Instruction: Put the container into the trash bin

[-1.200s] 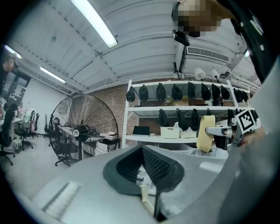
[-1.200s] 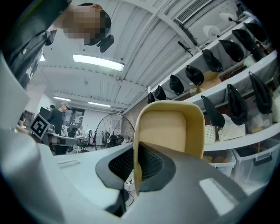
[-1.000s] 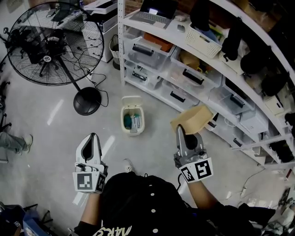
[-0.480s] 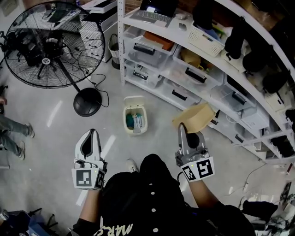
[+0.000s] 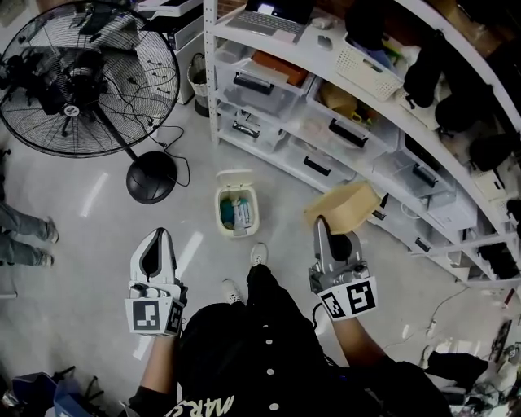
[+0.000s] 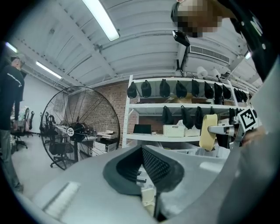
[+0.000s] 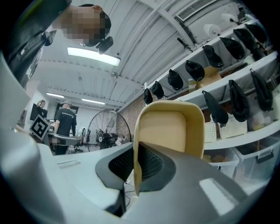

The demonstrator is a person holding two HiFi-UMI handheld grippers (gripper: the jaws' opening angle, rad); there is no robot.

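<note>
Right gripper (image 5: pixel 322 224): jaws clamped on the side wall of the tan rounded plastic container (image 5: pixel 346 205). It's held in the air near the white shelf rack (image 5: pixel 213 81), to the right of the small white open-lid trash bin (image 5: pixel 221 213) on the floor. Left gripper (image 5: pixel 158 236): jaws closed, empty.

A large floor fan (image 5: pixel 85 77) is seen at the upper left, carried on a round black base (image 5: pixel 152 177). A white shelving unit (image 5: pixel 213 81) is filled with clear plastic drawers (image 5: pixel 262 88). A laptop (image 5: pixel 269 15) and a white basket (image 5: pixel 370 72) are set on its upper shelf. A bystander's legs (image 5: pixel 16 221) are cut off by the left edge.
</note>
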